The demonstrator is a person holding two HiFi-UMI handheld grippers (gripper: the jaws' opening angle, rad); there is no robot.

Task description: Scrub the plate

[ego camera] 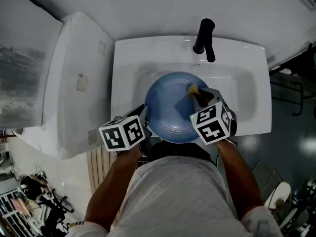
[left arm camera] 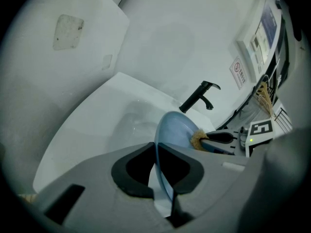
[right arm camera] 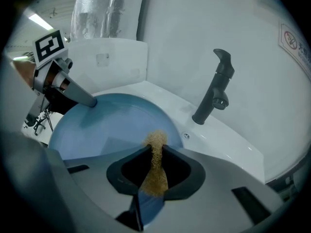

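Observation:
A round blue plate [ego camera: 170, 107] stands tilted in the basin of a white sink [ego camera: 247, 53]. My left gripper [ego camera: 145, 113] is shut on the plate's near left rim; in the left gripper view the thin plate [left arm camera: 177, 130] edge runs between that gripper's [left arm camera: 158, 166] jaws. My right gripper [ego camera: 197, 95] is shut on a tan scrubber [ego camera: 192, 89], whose tip rests against the plate's upper right face. In the right gripper view the scrubber [right arm camera: 156, 164] sticks out past the right gripper [right arm camera: 155, 154] onto the plate [right arm camera: 107, 125], and the left gripper [right arm camera: 90, 101] shows at the plate's far rim.
A black faucet [ego camera: 205, 38] rises at the back of the sink, over the plate's far edge. A white cabinet-like unit [ego camera: 74, 83] stands directly left of the sink. Cluttered floor shows at the lower left and right. The person's body is close to the sink's front edge.

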